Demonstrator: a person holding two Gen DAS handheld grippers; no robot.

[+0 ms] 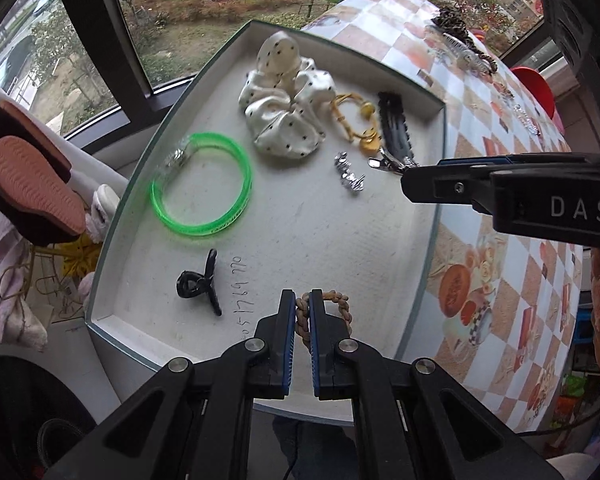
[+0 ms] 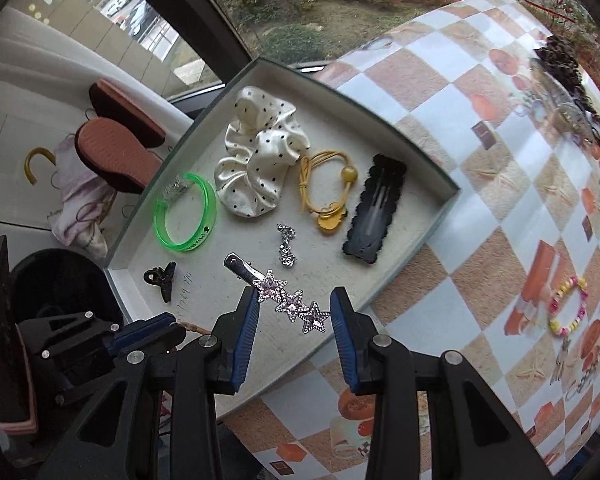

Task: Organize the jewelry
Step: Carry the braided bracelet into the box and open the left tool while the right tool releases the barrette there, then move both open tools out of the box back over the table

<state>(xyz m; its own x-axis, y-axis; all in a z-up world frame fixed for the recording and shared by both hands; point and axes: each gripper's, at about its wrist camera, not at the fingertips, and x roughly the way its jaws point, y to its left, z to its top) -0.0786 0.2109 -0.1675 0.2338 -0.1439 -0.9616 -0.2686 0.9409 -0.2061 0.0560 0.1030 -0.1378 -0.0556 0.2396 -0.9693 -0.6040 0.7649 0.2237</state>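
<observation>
A shallow white tray (image 1: 148,184) (image 2: 440,184) holds a green bangle (image 1: 204,184) (image 2: 186,216), a dotted white scrunchie (image 1: 288,104) (image 2: 260,160), a yellow hair tie (image 1: 356,124) (image 2: 324,188), a black snap clip (image 1: 394,124) (image 2: 374,208), a silver charm (image 1: 348,174) (image 2: 286,246) and a small black claw clip (image 1: 200,284) (image 2: 162,278). My left gripper (image 1: 302,312) is shut on a brown braided hair tie (image 1: 332,312) over the tray's near edge. My right gripper (image 2: 294,314) is open around a silver star hair clip (image 2: 278,294), which touches both pads above the tray.
The tray sits at the left end of a checkered tablecloth (image 2: 480,200). More jewelry lies on the cloth: a bead bracelet (image 2: 568,306), dark hair pieces (image 2: 568,64) (image 1: 460,40). A window, slippers (image 1: 32,184) and a black bin (image 2: 48,288) are to the left.
</observation>
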